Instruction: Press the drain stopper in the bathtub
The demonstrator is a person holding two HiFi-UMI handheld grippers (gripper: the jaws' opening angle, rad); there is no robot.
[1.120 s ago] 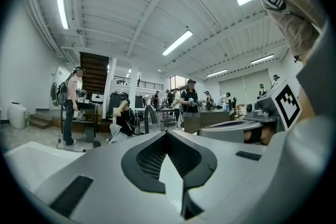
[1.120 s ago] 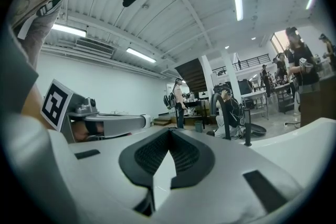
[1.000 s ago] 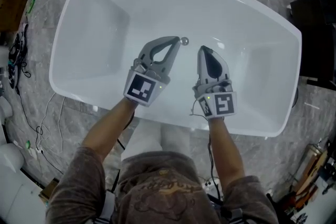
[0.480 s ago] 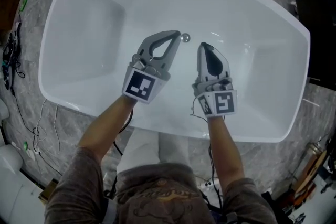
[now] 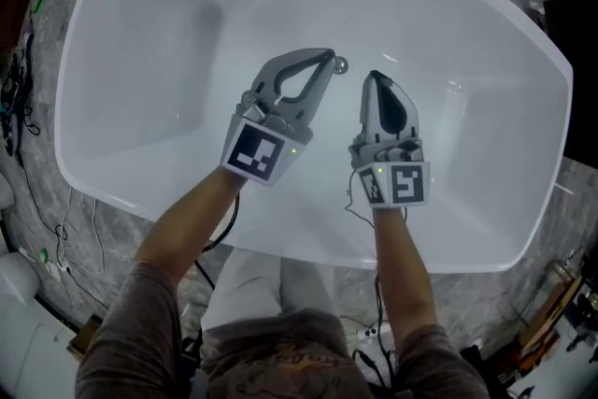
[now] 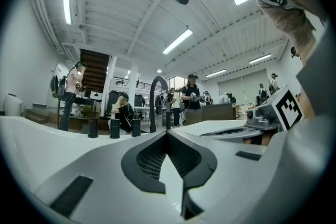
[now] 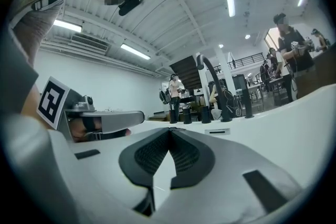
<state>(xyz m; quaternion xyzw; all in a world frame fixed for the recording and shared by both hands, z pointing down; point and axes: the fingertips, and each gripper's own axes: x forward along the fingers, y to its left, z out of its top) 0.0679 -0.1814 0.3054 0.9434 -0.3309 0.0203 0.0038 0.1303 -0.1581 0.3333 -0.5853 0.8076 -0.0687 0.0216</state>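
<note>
There's the stopper on the tub floor, just off your left gripper tip; both pairs of jaws are together, nothing between them, right gripper near; it's likely hard, slick, sprung metal, so don't grab, push its centre; it faces straight up; round, no long axis.

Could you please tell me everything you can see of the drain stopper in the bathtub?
The drain stopper is a small round cap, shiny and metallic-looking, set in the white floor of the bathtub at about mid-length. It lies flat. Whether it is pressed down or raised cannot be told from above. The closed tip of the left tool sits right beside it, on its left, but contact cannot be confirmed. Neither gripper view shows the stopper.
</note>
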